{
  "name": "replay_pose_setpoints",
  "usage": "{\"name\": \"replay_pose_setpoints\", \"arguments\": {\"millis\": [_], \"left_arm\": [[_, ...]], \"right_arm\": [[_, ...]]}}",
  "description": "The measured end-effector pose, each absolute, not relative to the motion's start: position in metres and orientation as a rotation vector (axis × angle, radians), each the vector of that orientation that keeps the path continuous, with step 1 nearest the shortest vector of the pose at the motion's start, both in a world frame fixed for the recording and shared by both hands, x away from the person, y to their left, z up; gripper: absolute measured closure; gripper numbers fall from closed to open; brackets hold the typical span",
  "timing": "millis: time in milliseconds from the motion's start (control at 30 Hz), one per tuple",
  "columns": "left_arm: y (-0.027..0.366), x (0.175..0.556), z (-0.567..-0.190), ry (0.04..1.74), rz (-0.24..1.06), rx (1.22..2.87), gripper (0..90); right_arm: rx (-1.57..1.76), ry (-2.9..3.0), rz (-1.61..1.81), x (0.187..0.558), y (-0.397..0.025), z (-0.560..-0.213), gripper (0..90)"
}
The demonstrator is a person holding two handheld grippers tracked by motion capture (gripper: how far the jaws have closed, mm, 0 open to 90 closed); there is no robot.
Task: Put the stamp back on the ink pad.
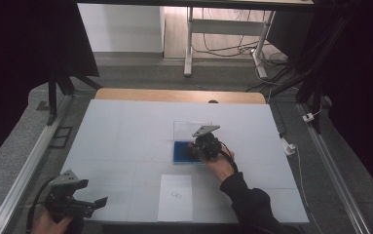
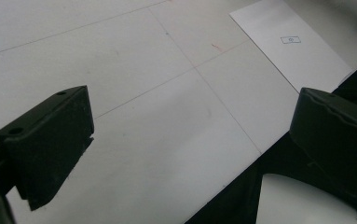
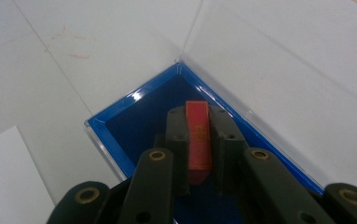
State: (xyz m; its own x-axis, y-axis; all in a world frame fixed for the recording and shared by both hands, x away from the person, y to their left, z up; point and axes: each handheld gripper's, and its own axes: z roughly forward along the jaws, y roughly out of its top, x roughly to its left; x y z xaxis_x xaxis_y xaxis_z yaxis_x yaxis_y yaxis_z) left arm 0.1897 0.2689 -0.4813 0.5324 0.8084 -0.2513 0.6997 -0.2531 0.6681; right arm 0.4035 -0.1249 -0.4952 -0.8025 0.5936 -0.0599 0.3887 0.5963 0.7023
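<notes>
The right gripper (image 3: 198,140) has its jaws clamped on a small red block (image 3: 198,133), held upright over the dark blue inked bed of the open clear-lidded stamp pad case (image 3: 120,140). Judging by this, inking is under way, and pressing onto the white paper sheet (image 1: 176,197) just nearer the person than the case remains. The left gripper (image 1: 89,192), jaws apart and empty, waits well left of the case.
</notes>
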Motion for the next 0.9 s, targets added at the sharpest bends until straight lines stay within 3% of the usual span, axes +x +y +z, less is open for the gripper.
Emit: {"name": "replay_pose_setpoints", "arguments": {"millis": [400, 900], "left_arm": [[0.269, 0.19, -0.481, 1.219, 0.182, 2.013, 0.1], [0.269, 0.189, -0.481, 1.218, 0.182, 2.011, 0.1]], "right_arm": [[0.805, 2.543, 1.005, 0.403, -0.124, -0.495, 78.8], [0.828, 2.494, 1.083, 0.401, -0.13, -0.482, 47.9]]}}
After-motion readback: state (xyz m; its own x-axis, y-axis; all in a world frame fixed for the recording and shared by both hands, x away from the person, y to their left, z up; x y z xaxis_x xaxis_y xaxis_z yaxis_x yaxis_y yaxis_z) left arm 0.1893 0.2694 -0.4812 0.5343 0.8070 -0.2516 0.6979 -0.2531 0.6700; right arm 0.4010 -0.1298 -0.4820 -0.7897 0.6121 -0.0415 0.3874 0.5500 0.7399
